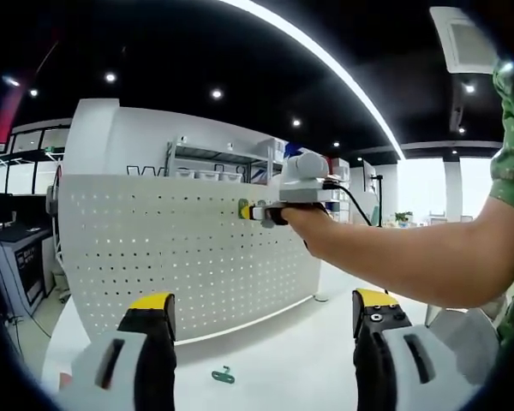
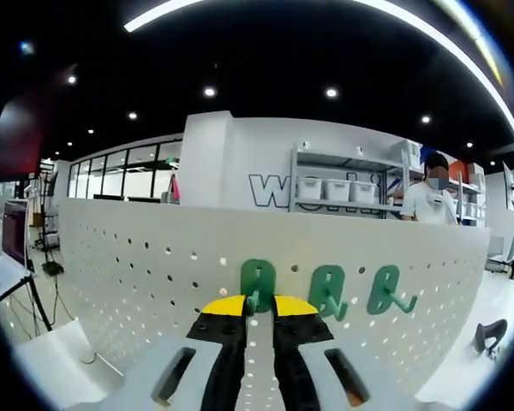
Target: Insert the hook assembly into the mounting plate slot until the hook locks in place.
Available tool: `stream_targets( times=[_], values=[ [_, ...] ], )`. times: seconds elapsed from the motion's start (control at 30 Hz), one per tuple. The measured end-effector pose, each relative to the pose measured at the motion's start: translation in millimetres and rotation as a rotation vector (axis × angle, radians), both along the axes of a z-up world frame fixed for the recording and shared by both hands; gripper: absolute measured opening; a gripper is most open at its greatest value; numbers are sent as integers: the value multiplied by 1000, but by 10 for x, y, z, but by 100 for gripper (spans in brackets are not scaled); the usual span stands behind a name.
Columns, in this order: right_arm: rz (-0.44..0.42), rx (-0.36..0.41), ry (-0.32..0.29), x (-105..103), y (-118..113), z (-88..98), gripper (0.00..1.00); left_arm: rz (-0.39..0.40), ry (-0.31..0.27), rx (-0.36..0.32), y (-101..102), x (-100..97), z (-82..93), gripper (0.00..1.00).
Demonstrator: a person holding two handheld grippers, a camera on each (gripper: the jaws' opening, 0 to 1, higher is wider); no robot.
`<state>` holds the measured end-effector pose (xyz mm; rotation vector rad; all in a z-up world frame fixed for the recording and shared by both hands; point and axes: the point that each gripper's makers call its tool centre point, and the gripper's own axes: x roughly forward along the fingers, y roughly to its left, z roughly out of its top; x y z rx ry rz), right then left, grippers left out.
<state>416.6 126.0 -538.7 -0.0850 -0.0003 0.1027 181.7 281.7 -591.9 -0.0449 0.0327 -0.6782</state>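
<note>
Three green hooks sit on the white pegboard (image 2: 154,257) in the right gripper view. The right claw (image 2: 259,306) is pinched shut on the left hook (image 2: 257,285); the middle hook (image 2: 330,291) and right hook (image 2: 385,289) look hung already. I think this one is nearly locked in. The left gripper view shows the left claw (image 1: 261,330) wide open, holding nothing, and a spare green hook (image 1: 224,375) lying on the worktop (image 1: 283,360).
</note>
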Motion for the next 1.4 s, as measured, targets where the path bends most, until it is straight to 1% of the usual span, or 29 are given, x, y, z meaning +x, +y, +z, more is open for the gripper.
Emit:
stream_targets(
  times=[0.13, 0.47, 0.53, 0.63, 0.83, 0.93, 1.03, 1.1, 1.2, 1.27, 1.37, 1.4],
  values=[
    [-1, -2, 4, -10, -8, -24, 11, -1, 0, 1, -7, -2, -2, 87],
    [-1, 0, 0, -18, -19, -34, 19, 0, 2, 2, -6, 6, -10, 87],
    [2, 5, 1, -22, -18, -45, 22, 0, 1, 3, -8, 7, -9, 87],
    [6, 12, 0, -28, -14, -58, 29, -1, 2, 3, -12, 8, -10, 87],
    [16, 26, 18, -47, -9, -128, 36, -1, 4, 5, -18, 7, -11, 88],
    [28, 47, 22, -57, 7, -148, 41, -1, 3, 7, -23, 4, -7, 88],
    [35, 51, 26, -66, 17, -164, 47, -1, 3, 7, -29, 0, -2, 88],
    [38, 65, 28, -68, 24, -170, 57, -2, 2, 7, -31, -4, 4, 88],
    [36, 81, 5, -77, 6, -136, 64, -2, 2, 6, -35, -10, 9, 89],
    [40, 86, 11, -71, 4, -149, 69, -3, 2, 8, -37, -13, 9, 89],
    [42, 84, 4, -92, 8, -147, 79, -4, 0, 11, -41, -18, 13, 89],
    [45, 89, -1, -107, 4, -141, 81, -4, 0, 12, -44, -20, 16, 89]
  ],
)
